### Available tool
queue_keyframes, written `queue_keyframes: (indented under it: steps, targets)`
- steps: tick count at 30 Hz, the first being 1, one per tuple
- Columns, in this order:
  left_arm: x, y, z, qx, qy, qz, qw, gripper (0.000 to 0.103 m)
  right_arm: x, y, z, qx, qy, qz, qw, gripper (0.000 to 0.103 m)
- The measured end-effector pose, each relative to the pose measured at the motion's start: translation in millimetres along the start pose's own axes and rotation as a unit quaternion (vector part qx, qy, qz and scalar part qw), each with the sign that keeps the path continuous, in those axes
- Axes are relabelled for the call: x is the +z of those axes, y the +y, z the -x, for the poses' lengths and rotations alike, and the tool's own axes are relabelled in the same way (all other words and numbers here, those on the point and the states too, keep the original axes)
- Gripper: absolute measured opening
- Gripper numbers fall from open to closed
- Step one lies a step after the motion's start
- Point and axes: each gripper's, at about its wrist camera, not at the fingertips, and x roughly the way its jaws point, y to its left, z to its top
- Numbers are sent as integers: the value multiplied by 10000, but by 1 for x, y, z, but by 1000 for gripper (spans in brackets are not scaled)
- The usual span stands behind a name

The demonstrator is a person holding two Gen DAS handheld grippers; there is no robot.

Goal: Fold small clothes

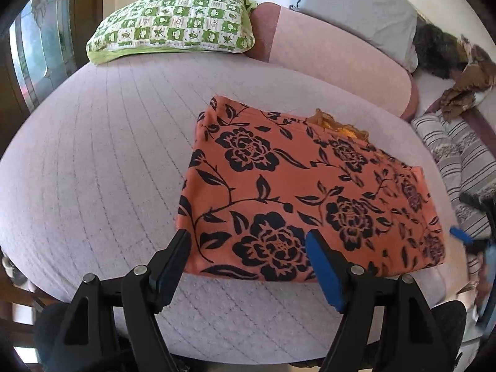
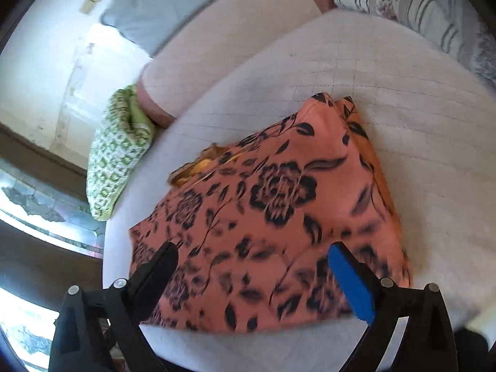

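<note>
An orange cloth with black flowers [image 1: 297, 192] lies folded in a rough rectangle on the pale quilted bed [image 1: 102, 167]. A yellow-orange lining peeks out at its far edge [image 1: 341, 128]. My left gripper [image 1: 248, 241] is open and empty, just above the cloth's near left corner. In the right wrist view the same cloth [image 2: 272, 217] lies below my right gripper [image 2: 252, 255], which is open and empty over its near edge. The right gripper's blue pad also shows at the right edge of the left wrist view [image 1: 462, 235].
A green checked pillow [image 1: 173, 21] and a grey pillow [image 1: 356, 6] lie at the head of the bed beside a pink bolster [image 1: 334, 59]. Striped bedding [image 1: 458, 155] and brown cloth [image 1: 465, 83] lie to the right. A window [image 2: 37, 204] is beside the bed.
</note>
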Motion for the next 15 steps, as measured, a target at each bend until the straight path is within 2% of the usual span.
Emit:
queue_keyframes:
  steps: [3, 4, 7, 10, 12, 15]
  targets:
    - [-5, -1, -1, 128, -7, -126, 9998, 77, -47, -11, 22, 311, -37, -343, 9989, 99]
    - [-6, -2, -4, 146, 25, -121, 9998, 78, -66, -21, 27, 332, -37, -514, 9981, 99]
    - [-9, -7, -18, 211, 206, -170, 9994, 78, -94, -49, 22, 171, 37, -902, 9958, 99]
    - [-9, -25, -30, 273, 248, -478, 9982, 78, -92, -76, 19, 115, -26, -1415, 9899, 99]
    - [-6, -37, -35, 346, 190, -623, 9973, 78, -82, -82, 21, 211, -205, -1466, 9888, 99]
    - [2, -55, -43, 301, 139, -734, 9968, 78, -64, -90, 13, 271, -239, -1632, 9859, 99]
